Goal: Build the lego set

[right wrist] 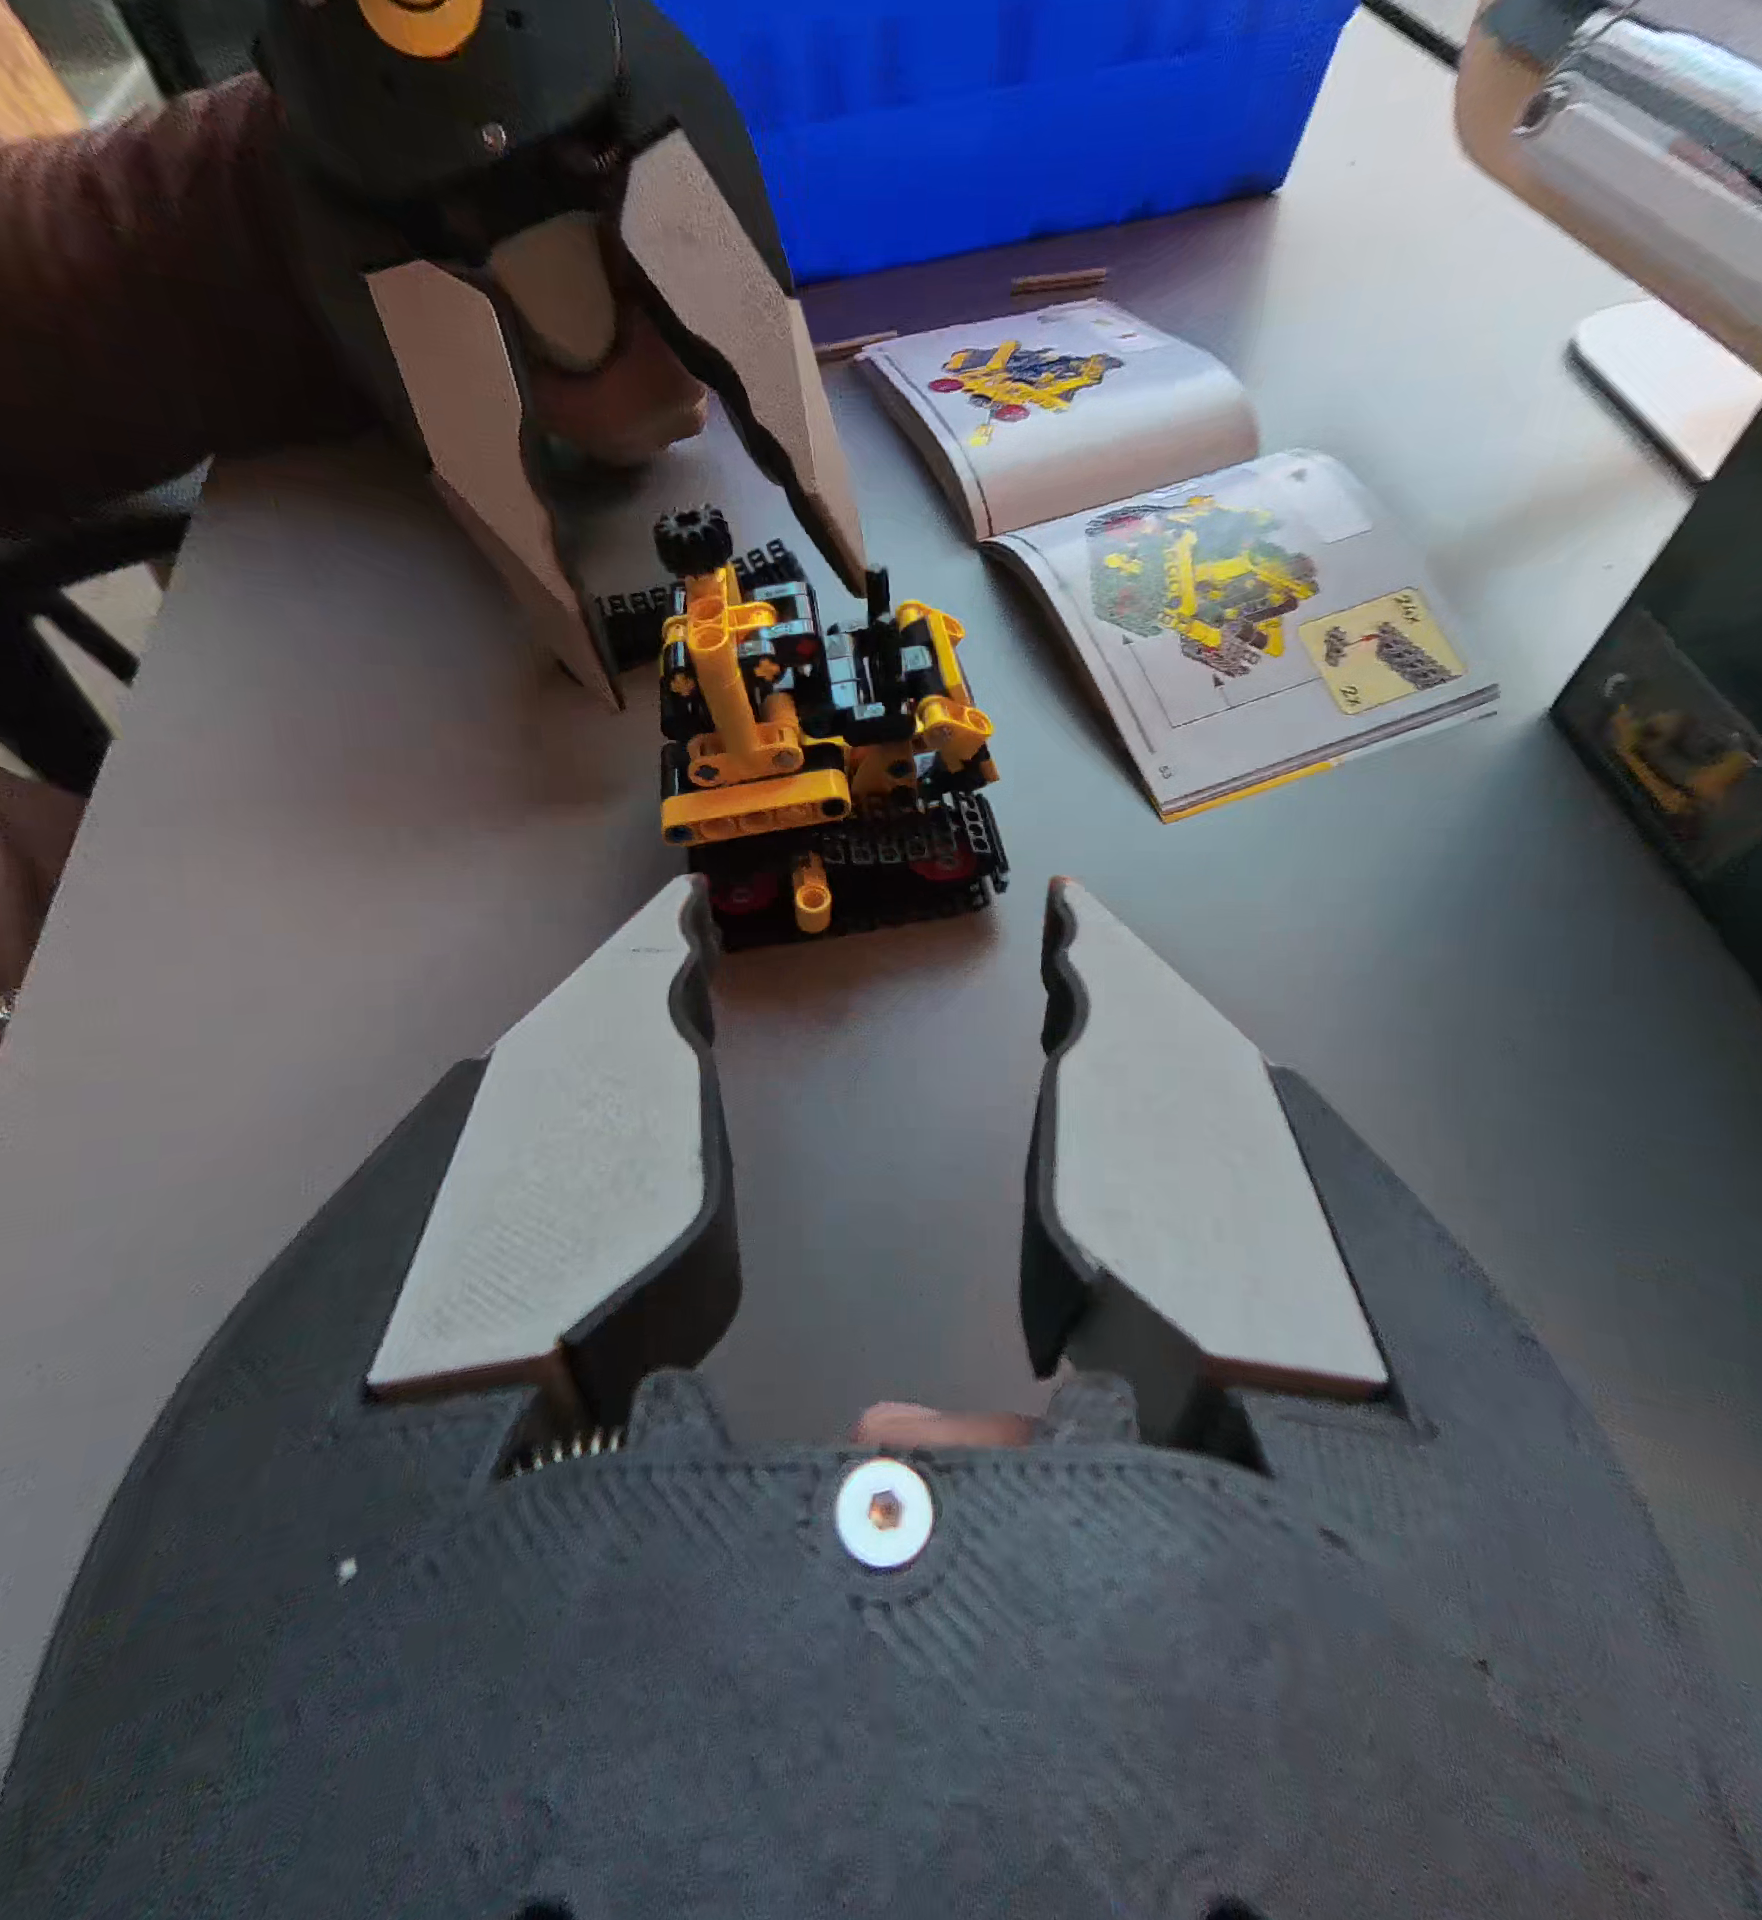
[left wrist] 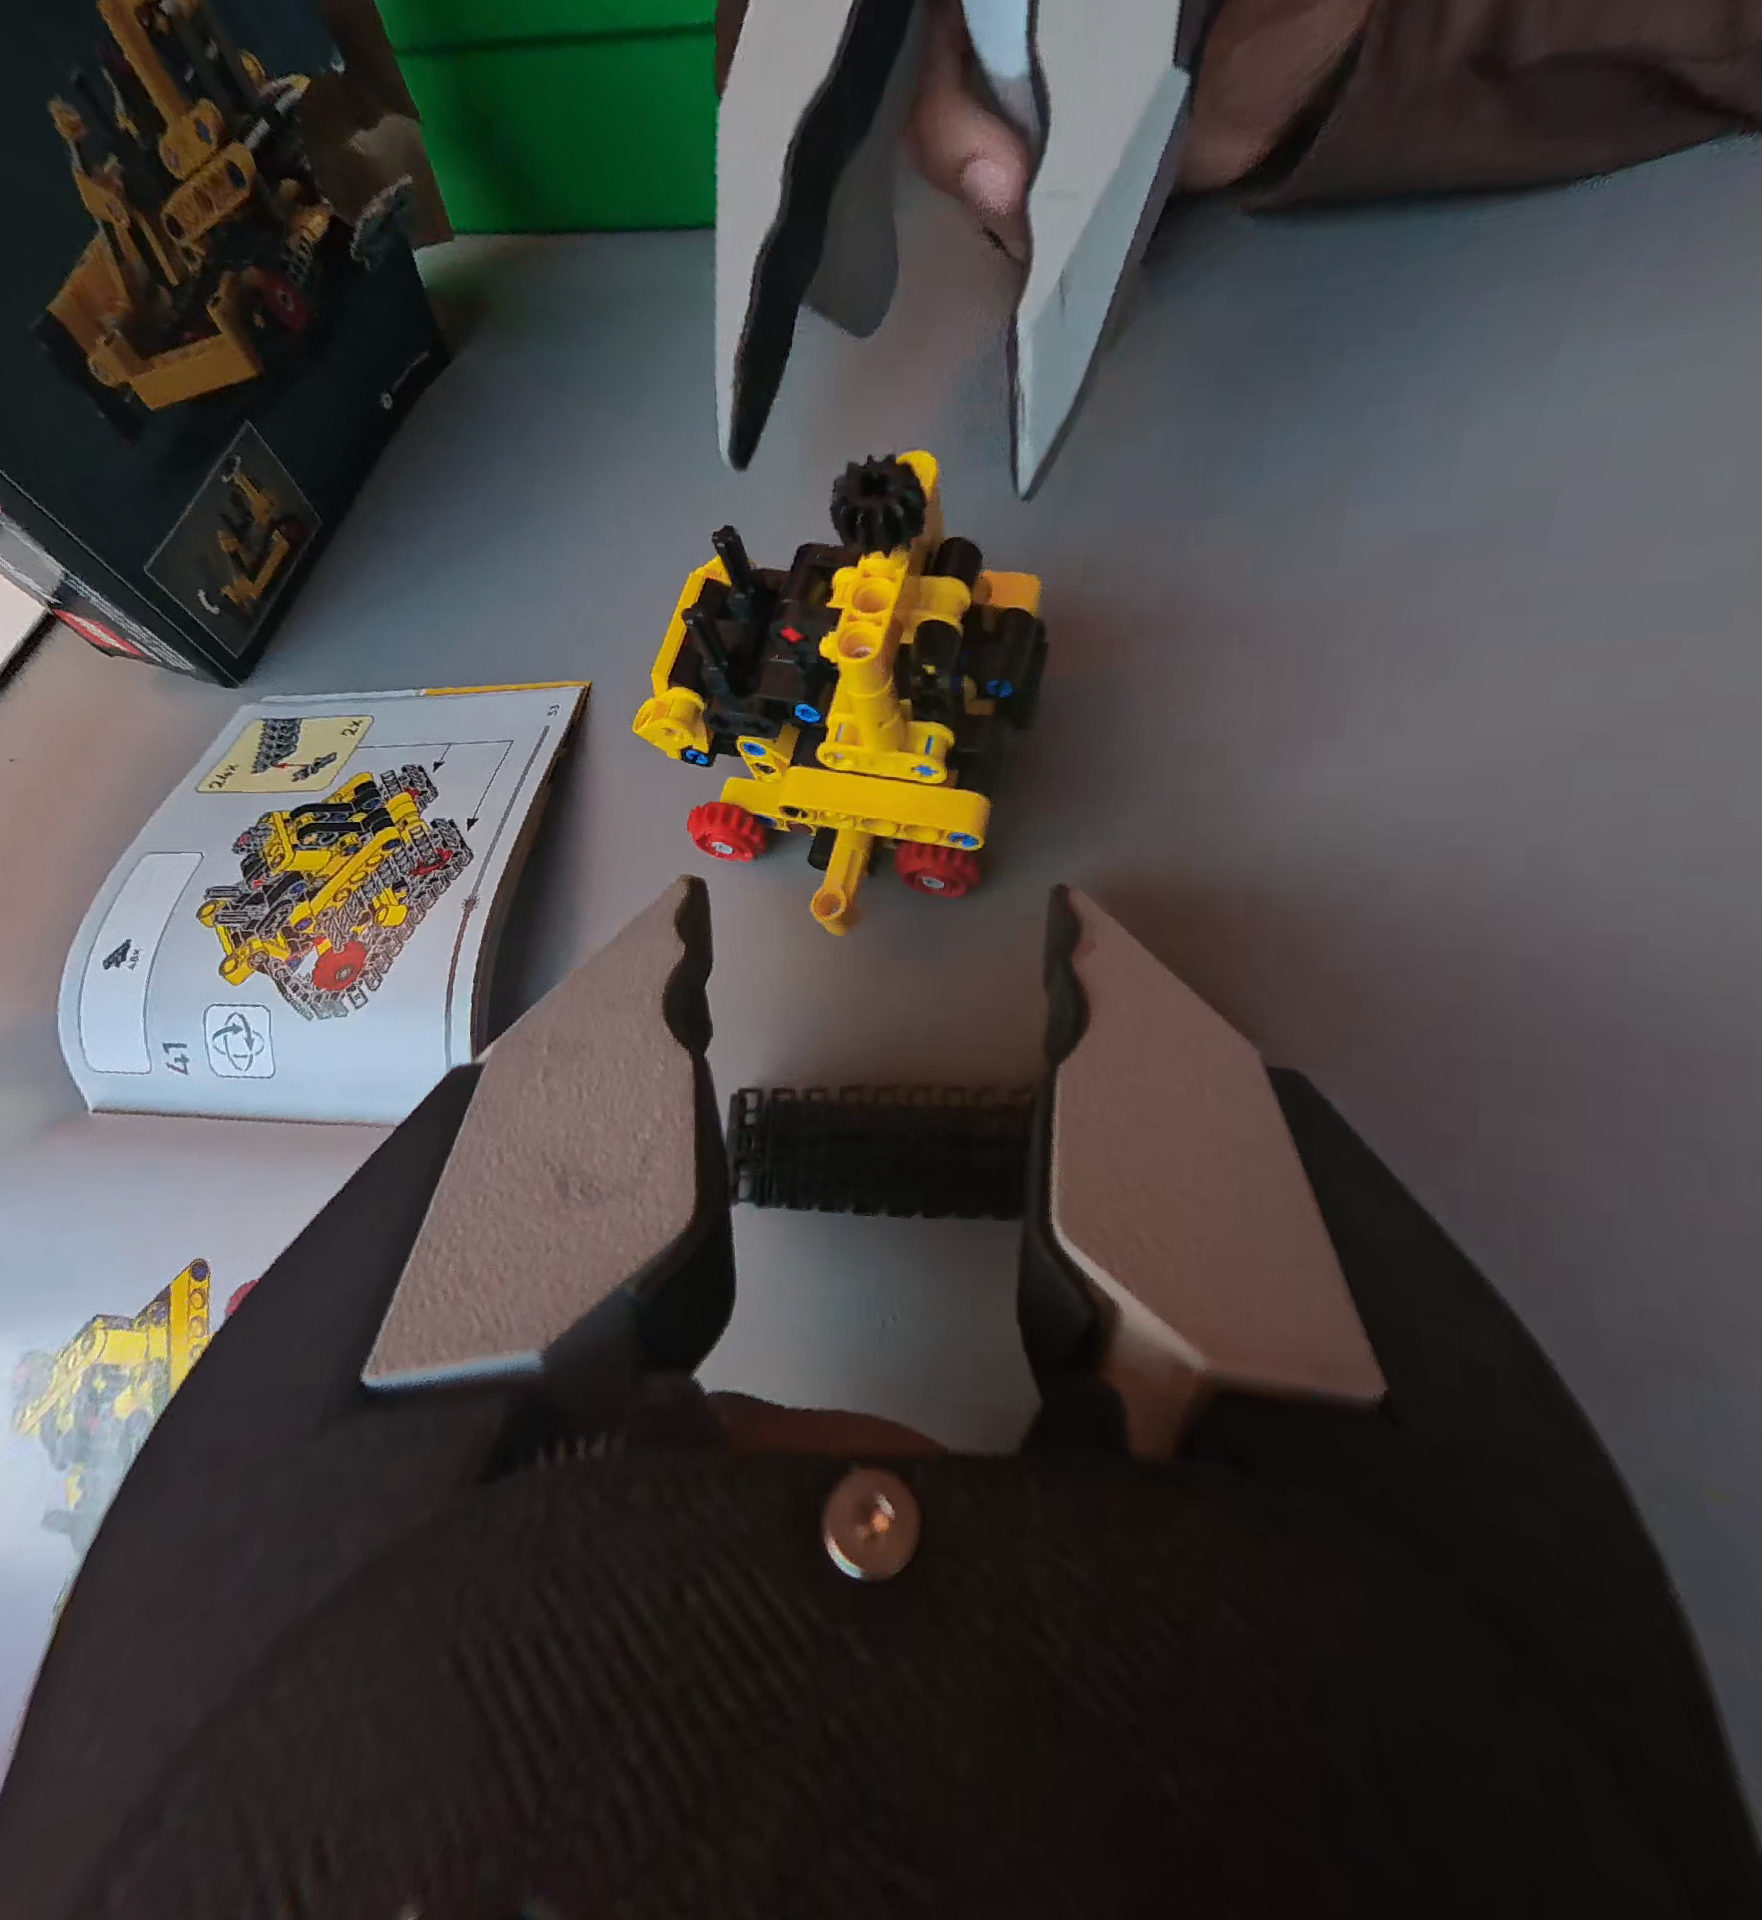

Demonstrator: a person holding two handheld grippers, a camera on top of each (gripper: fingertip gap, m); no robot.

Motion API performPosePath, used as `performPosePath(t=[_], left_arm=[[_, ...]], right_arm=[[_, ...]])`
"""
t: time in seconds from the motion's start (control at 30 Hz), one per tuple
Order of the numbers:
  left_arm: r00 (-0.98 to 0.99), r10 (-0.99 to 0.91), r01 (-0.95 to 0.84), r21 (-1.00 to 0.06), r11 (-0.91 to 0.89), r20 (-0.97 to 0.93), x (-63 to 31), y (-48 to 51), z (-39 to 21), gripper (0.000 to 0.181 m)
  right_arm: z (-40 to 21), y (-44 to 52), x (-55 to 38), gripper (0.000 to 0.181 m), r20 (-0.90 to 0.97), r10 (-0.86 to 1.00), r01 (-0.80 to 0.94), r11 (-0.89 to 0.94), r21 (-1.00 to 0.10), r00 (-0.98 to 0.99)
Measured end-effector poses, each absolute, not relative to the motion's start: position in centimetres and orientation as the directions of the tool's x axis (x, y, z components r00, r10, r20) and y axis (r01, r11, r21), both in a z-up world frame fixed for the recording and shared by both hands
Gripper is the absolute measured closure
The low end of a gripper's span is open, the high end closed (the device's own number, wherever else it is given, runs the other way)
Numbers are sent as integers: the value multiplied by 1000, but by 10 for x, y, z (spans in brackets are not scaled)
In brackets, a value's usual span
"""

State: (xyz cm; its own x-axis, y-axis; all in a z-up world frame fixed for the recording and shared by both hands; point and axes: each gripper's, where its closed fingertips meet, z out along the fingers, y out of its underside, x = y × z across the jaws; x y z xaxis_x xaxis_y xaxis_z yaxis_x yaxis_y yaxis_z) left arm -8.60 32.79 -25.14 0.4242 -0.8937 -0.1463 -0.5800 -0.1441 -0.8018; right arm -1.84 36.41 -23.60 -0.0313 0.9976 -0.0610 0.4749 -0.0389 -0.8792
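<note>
Left wrist view: model (left wrist: 841, 696) mid-table (left wrist: 1376, 727), between both grippers' wide, empty fingers (left wrist: 586, 1122)

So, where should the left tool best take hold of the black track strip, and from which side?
Grip the track across its narrow width, near the middle, coming from above. It lies flat on the table, loose and apart from the model, and seems linked, so an end grip would probably let it sag. The left tool is open, right above it.
</note>
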Motion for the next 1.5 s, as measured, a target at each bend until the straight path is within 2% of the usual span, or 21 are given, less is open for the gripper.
performPosePath(t=[0.2, 0.7, 1.0, 1.37, 1.5], left_arm=[[475, -861, -597, -785, -162, -183, -81, 328, -255, 119], [484, -858, -623, -755, -202, -170, -80, 329, -263, 123], [433, -888, -639, -747, -182, -154, -67, 322, -266, 127], [446, -884, -634, -747, -201, -140, -68, 324, -267, 131], [448, -887, -606, -768, -209, -113, -69, 323, -263, 127]], right_arm=[[-243, 365, -22, 108, -44, 997, 512, -6, -859, -62], [-256, 356, -34, 102, -44, 996, 579, 10, -815, -79], [-265, 354, -36, 110, -39, 996, 624, 22, -781, -85], [-266, 353, -39, 109, 19, 997, 629, 65, -775, -79], [-264, 354, -31, 107, 26, 995, 618, 80, -782, -96]])
